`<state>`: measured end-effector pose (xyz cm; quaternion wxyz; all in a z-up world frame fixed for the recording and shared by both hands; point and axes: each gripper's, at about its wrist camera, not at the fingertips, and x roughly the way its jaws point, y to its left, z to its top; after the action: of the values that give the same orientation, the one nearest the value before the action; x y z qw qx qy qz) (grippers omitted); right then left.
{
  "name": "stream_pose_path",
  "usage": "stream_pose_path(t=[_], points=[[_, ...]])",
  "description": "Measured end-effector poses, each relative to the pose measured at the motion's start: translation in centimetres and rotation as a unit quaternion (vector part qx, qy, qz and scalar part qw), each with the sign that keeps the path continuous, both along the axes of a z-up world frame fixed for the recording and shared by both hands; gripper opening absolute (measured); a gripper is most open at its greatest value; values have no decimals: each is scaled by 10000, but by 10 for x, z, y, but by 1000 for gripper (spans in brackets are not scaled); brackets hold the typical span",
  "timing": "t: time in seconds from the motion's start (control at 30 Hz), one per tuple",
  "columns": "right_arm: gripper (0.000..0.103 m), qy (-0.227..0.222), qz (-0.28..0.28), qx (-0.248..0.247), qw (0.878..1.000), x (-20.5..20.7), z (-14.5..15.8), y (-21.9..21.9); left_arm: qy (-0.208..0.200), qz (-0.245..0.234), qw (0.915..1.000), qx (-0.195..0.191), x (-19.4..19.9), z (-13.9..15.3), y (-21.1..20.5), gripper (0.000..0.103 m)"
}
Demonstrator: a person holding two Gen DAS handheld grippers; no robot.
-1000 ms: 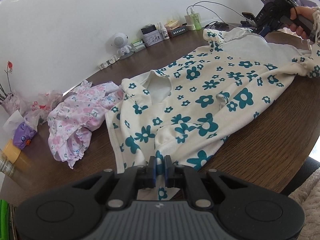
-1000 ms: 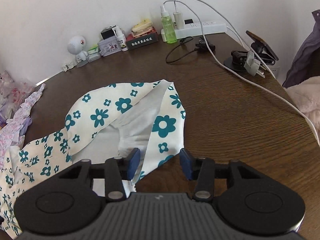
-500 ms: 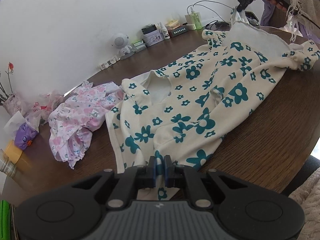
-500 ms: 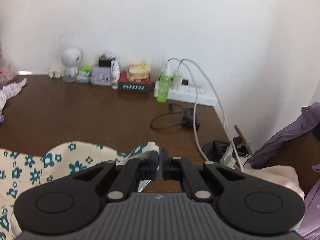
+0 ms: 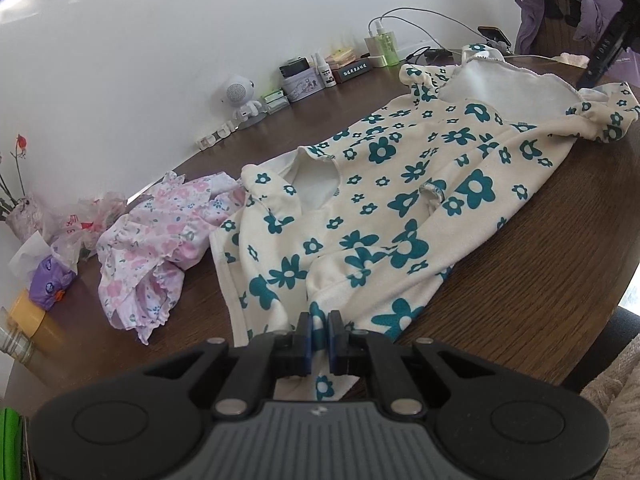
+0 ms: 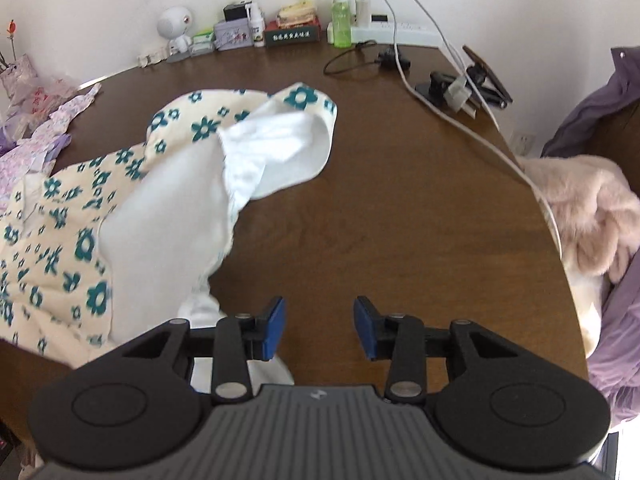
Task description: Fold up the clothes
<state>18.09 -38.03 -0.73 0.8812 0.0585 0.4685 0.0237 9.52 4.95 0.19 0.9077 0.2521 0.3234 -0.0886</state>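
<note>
Left wrist view: the left gripper [image 5: 319, 338] sits low at the near edge of the brown wooden table [image 5: 540, 264], its blue pads pinched on the near hem of a cream dress with teal flowers [image 5: 400, 196], which lies spread toward the far right edge beside a crumpled pink floral garment [image 5: 160, 240]. Right wrist view: the right gripper [image 6: 319, 328] hovers level above bare wood, jaws wide apart and holding nothing, with the dress's upturned white lining [image 6: 168, 216] just to its left and a green spray bottle [image 6: 341, 20] at the far edge.
</note>
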Motion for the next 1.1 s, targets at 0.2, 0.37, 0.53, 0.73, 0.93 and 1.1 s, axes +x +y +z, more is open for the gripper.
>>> stream_pose_path(t=[0.2,0.37,0.53,0.73,0.93,1.1], points=[[0,112,191,-63,9997,-16,-4,16,-38,-29,10000,16,-2,-1,0,5],[0,-154,80,-437,9989,-33,17,23,-90,-46,9999,92,-3,-2,-3,5],[9,-337,-32,179,9993,-46,32,1,-149,-74,9998,119,-5,-3,-3,5],[26,1,206,63,9998,-22,6,19,-141,-110,9998,66,-5,-3,-1,5],[0,4,285,-473,9985,-30,13,33,-115,-52,9999,-40,-4,-2,2,5],[0,-396,-803,-925,9917,-53,42,-4,-146,-84,9999,40,-6,-4,-3,5]])
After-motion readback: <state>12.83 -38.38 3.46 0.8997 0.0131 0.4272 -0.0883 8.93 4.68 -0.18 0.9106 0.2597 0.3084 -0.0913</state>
